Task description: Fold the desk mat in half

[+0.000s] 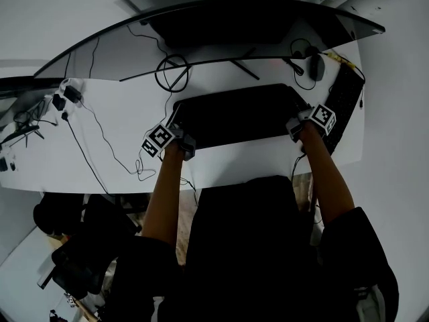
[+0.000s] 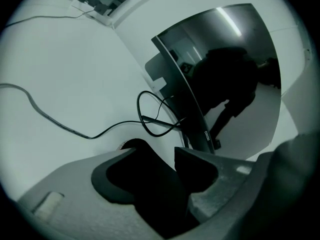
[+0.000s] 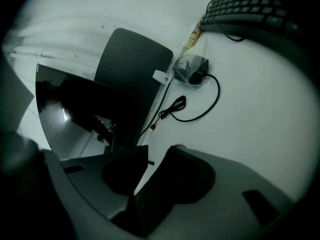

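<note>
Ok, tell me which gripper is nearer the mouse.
Right. The right gripper is at the desk mat's right end, just below the mouse in the head view; the left gripper is at its left end, well away.

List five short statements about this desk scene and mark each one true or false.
1. The desk mat is black. True.
2. The keyboard lies on the mat. False: it lies on the white desk, to the right of the mat.
3. The left gripper is at the mat's left end and the right gripper at its right end. True.
4. The mouse sits on the desk's left side. False: it sits at the far right, near the keyboard.
5. The right gripper's jaws are shut tight. False: they stand apart, and white desk shows between them.
</note>
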### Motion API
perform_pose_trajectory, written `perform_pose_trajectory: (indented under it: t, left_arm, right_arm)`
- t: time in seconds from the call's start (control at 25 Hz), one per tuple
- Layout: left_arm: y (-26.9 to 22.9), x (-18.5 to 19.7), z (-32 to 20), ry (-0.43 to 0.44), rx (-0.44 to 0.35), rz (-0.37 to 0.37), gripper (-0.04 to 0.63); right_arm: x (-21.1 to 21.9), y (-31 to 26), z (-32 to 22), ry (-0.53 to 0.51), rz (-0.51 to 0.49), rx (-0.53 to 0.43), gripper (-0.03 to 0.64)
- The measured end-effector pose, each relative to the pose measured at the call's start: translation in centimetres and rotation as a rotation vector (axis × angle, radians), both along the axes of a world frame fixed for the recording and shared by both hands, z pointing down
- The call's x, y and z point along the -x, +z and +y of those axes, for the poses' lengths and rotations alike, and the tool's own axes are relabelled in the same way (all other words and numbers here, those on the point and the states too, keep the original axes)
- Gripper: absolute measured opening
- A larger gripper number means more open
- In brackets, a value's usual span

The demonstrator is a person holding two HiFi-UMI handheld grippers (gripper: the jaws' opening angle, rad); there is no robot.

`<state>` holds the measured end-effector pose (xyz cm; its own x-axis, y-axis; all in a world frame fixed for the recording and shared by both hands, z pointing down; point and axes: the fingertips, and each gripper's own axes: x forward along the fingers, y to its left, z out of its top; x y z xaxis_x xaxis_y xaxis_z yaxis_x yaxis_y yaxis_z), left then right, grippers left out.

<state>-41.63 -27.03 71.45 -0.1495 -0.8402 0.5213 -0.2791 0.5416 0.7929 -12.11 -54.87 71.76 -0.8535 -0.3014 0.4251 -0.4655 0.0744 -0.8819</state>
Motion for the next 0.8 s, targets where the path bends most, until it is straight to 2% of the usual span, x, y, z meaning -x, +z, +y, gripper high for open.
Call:
perform_pose_trajectory:
  t: [0.12,0.2,0.36,0.52,0.64,0.8]
  left_arm:
    - [-0.7,-0.3,0.3,0.031,-0.004,-0.020,0.222]
    - [-1.5,-0.3,0.4,0.044,-0.015,-0.049,0.222]
    - [-3.6,0.1,1.6,-0.011,-0.040,-0.081,0.224]
    - [-5.9,-0.6,4.0,0.010,-0.054,-0.148,0.224]
    - [-8.3,-2.2,6.2,0.066,-0.068,-0.243,0.222]
    - [-11.7,-5.2,9.6,0.150,-0.082,-0.410,0.222]
  right_arm:
    - [-0.5,-1.4,0.1,0.006,-0.002,-0.043,0.120]
    - [-0.8,-2.9,0.0,-0.016,0.027,-0.125,0.121]
    - [-1.1,-6.1,1.4,-0.127,0.078,-0.266,0.124]
    - [-2.0,-8.0,4.4,-0.223,0.141,-0.354,0.124]
    - [-2.9,-9.6,7.3,-0.283,0.214,-0.455,0.124]
    - [-3.9,-12.2,11.7,-0.330,0.272,-0.573,0.123]
